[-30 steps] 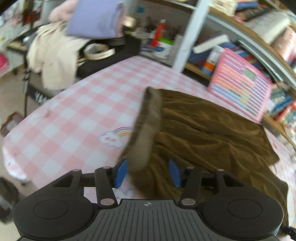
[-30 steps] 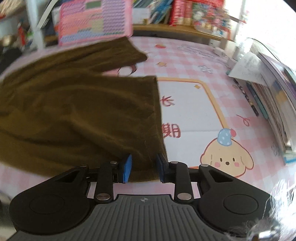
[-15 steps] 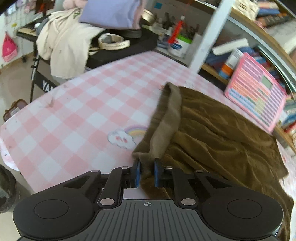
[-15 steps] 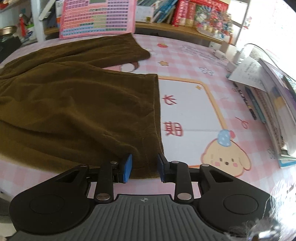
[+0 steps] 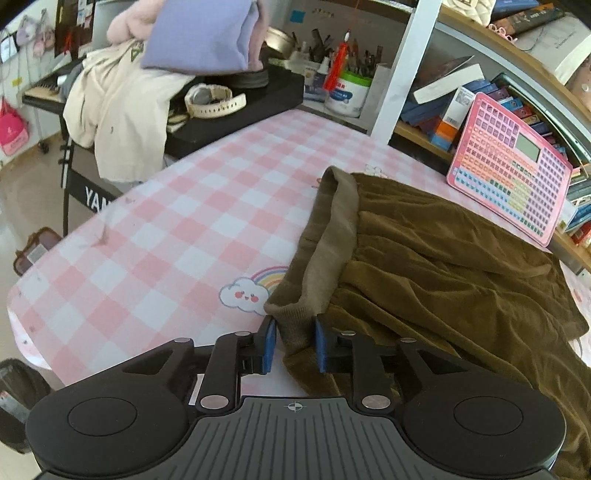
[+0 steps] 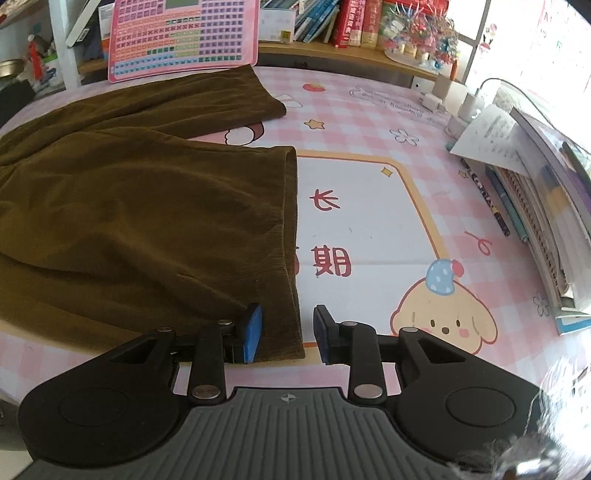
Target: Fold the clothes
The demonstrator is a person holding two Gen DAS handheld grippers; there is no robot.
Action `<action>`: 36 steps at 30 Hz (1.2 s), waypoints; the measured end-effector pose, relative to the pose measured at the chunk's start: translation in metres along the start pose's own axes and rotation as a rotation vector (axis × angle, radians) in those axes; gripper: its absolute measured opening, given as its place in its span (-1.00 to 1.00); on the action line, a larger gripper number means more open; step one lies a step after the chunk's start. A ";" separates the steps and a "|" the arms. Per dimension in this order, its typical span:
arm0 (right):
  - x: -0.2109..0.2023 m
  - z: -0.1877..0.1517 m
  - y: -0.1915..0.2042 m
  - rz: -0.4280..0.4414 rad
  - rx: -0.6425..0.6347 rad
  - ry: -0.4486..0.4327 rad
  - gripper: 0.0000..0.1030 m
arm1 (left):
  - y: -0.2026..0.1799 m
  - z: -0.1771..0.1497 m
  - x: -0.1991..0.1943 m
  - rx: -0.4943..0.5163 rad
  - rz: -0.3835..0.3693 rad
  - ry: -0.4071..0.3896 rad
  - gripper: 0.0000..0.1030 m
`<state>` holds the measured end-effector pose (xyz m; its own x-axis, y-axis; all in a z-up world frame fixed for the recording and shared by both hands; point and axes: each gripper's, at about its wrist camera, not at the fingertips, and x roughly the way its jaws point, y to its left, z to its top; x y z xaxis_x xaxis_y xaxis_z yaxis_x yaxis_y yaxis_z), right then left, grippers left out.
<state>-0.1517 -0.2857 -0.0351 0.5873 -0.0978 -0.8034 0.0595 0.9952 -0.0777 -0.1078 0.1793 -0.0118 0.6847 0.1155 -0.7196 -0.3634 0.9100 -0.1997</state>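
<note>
Left wrist view first, moving from the left edge across: at the upper left we see a cream garment (image 5: 122,110) draped over a black keyboard stand (image 5: 236,107), with a lilac cushion (image 5: 201,35) above it. The pink checked tablecloth (image 5: 166,229) fills the middle, a small cloud-and-rainbow print (image 5: 255,290) just left of centre. Right of that lie the brown trousers (image 5: 443,280), spreading toward the lower right, their ribbed waistband (image 5: 332,251) running down to our left gripper (image 5: 294,345). Its jaws are opening, narrowly apart, with the waistband corner between the blue pads; the right pad touches the cloth, while a slim gap shows at the left pad. A pink toy tablet (image 5: 511,166) leans on the shelf at the upper right.

Right wrist view, again from the left: the trousers (image 6: 129,214) cover the left half of the frame, one leg reaching toward the toy tablet (image 6: 181,37) at the top. Our right gripper (image 6: 287,334) at bottom centre is partly open; the leg hem corner (image 6: 284,332) lies between its pads, against the left one, clear of the right. Further right come a puppy print (image 6: 443,314) and stacked books (image 6: 535,206) at the edge.
</note>
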 end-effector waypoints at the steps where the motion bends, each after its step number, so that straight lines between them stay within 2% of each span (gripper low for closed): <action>1: 0.000 -0.001 0.000 0.002 0.002 -0.003 -0.44 | -0.001 0.000 -0.003 0.005 0.003 -0.010 -0.52; 6: -0.008 -0.003 -0.004 0.014 0.021 -0.027 -0.42 | -0.010 -0.004 -0.021 0.035 -0.003 -0.042 -0.45; 9: -0.016 -0.001 -0.006 0.026 0.029 -0.060 -0.36 | -0.022 -0.008 -0.032 0.072 -0.020 -0.062 -0.25; 11: -0.021 -0.001 -0.005 0.040 0.031 -0.078 -0.34 | -0.033 -0.012 -0.040 0.110 -0.037 -0.074 -0.20; 18: -0.031 -0.006 0.001 0.092 0.019 -0.098 -0.25 | -0.067 -0.032 -0.056 0.197 -0.095 -0.062 -0.06; 20: -0.031 -0.009 0.002 0.095 0.017 -0.091 -0.23 | -0.075 -0.038 -0.059 0.226 -0.104 -0.061 0.14; 23: -0.033 -0.013 0.004 0.092 0.023 -0.086 -0.13 | -0.085 -0.044 -0.062 0.273 -0.117 -0.060 0.38; 28: -0.036 -0.016 0.013 0.059 0.060 -0.081 0.17 | -0.094 -0.043 -0.053 0.335 -0.156 -0.037 0.59; 31: -0.038 -0.015 0.023 0.025 0.102 -0.077 0.31 | -0.096 -0.040 -0.046 0.381 -0.184 -0.010 0.64; 36: -0.044 -0.016 0.050 0.000 0.121 -0.072 0.40 | -0.091 -0.035 -0.039 0.431 -0.231 0.013 0.68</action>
<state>-0.1877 -0.2317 -0.0133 0.6437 -0.1018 -0.7585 0.1536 0.9881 -0.0022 -0.1230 0.0781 0.0111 0.7073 -0.1112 -0.6981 0.0937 0.9936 -0.0634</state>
